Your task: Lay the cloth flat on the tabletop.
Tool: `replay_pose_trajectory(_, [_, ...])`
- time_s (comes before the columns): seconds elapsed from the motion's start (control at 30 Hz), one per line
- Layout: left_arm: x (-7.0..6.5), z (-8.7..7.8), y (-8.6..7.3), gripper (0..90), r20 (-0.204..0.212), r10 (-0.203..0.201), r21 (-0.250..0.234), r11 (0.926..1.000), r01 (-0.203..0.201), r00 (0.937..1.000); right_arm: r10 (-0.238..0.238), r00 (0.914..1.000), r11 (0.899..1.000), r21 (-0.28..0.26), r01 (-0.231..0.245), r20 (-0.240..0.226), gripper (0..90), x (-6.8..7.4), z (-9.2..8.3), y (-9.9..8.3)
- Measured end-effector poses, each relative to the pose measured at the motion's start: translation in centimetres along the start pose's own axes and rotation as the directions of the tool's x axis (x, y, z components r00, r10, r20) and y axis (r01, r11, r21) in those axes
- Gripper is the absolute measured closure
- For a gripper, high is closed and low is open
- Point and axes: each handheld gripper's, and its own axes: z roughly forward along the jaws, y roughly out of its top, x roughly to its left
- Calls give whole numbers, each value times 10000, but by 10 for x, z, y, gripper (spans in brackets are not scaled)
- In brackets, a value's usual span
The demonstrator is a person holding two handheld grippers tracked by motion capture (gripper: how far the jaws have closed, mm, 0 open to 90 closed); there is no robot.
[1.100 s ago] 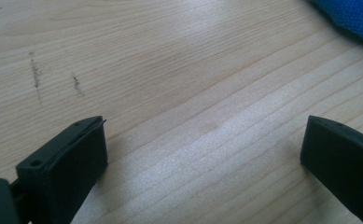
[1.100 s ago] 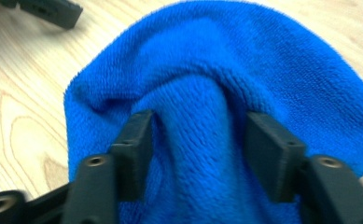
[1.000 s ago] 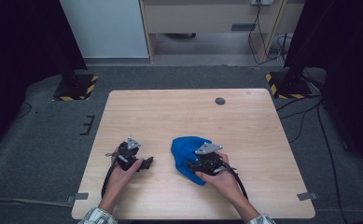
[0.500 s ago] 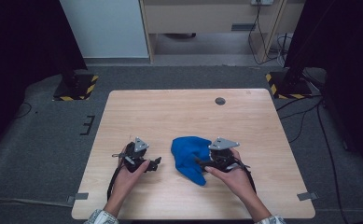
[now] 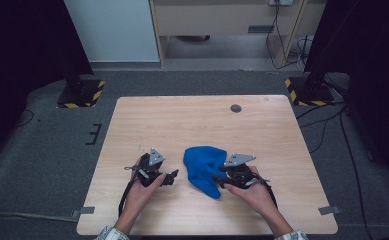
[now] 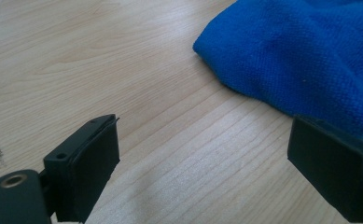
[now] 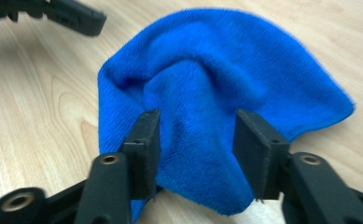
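A crumpled blue cloth (image 5: 203, 165) lies on the wooden table (image 5: 192, 120), between my two grippers. The left gripper (image 5: 173, 176) is just left of it. In the left gripper view that gripper (image 6: 202, 172) is open over bare wood, its jaws having just closed a little, and the cloth (image 6: 300, 51) lies beyond its right jaw. The right gripper (image 5: 219, 179) is at the cloth's right edge. Its jaws (image 7: 198, 140) have just been closing and stand apart astride a raised fold of the cloth (image 7: 216, 60), not clamped on it.
A round dark grommet (image 5: 236, 108) sits near the table's far edge. The left gripper (image 7: 72, 16) shows at the top left of the right gripper view. Black stands with yellow-striped bases (image 5: 309, 90) flank the table on the grey floor.
Both hands have shifted to the right. The right gripper slid from on top of the cloth to its right edge. The left gripper came closer to the cloth.
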Motion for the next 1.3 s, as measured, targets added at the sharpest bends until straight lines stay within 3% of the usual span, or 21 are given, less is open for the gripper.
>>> replay_pose_trajectory(0.07, [-1,-1,1,87,35,-19,-42,10000,20,10000,-52,10000,9999,136,52,-21,504,1,1,-1])
replay_pose_trajectory(0.1, [-2,-1,1,87,49,-23,-74,10000,23,10000,-108,9999,9997,221,108,-10,563,1,2,-1])
replay_pose_trajectory(0.13, [-2,-1,1,87,49,-23,-74,10000,23,10000,-108,9999,9997,221,108,-10,563,1,2,-1])
replay_pose_trajectory(0.17, [-3,-1,2,88,73,43,-122,9999,-42,10000,-184,9998,9995,247,185,-32,704,1,2,-1])
replay_pose_trajectory(0.2, [-3,-1,2,89,73,43,-122,9999,-42,10000,-184,9998,9995,247,185,-32,704,1,2,-1])
replay_pose_trajectory(0.27, [-4,-3,3,91,107,73,-220,9997,-70,9999,-231,9997,9997,91,232,-86,854,1,1,1])
replay_pose_trajectory(0.3, [-4,-4,4,92,119,75,-272,9996,-72,9999,-247,9996,9997,43,247,-135,865,1,1,2])
replay_pose_trajectory(0.37, [-4,-5,5,95,136,59,-319,9995,-55,9999,-213,9996,9998,-31,212,-165,871,2,0,4])
replay_pose_trajectory(0.43, [-5,-10,7,98,174,12,-468,9989,-4,9998,-95,9991,9990,-445,77,-404,874,5,-6,13])
replay_pose_trajectory(0.6, [-9,-22,13,105,403,-128,-999,9949,168,9991,-392,9975,9952,-915,338,-582,876,15,-20,37])
replay_pose_trajectory(0.7, [-13,-23,17,111,543,10,-1094,9940,49,9985,-432,9965,9929,-1137,350,-712,877,19,-23,50])
replay_pose_trajectory(0.73, [-17,-22,18,112,627,248,-1074,9940,-180,9977,-530,9959,9927,-1123,446,-734,877,20,-21,61])
replay_pose_trajectory(0.9, [-25,-13,19,117,904,582,-946,9943,-496,9942,-561,9944,9957,-785,491,-895,878,19,-2,79])
replay_pose_trajectory(1.07, [-22,-4,23,128,1115,328,-1028,9945,-213,9932,-346,9940,9966,-786,265,-1040,877,17,11,90])
replay_pose_trajectory(1.13, [-21,3,26,133,1382,104,-1136,9935,54,9904,-185,9960,9980,-619,131,-875,876,15,20,93])
replay_pose_trajectory(1.3, [-26,14,32,175,1702,349,-1047,9944,-172,9848,96,9971,9993,-347,-122,-750,872,10,32,95])
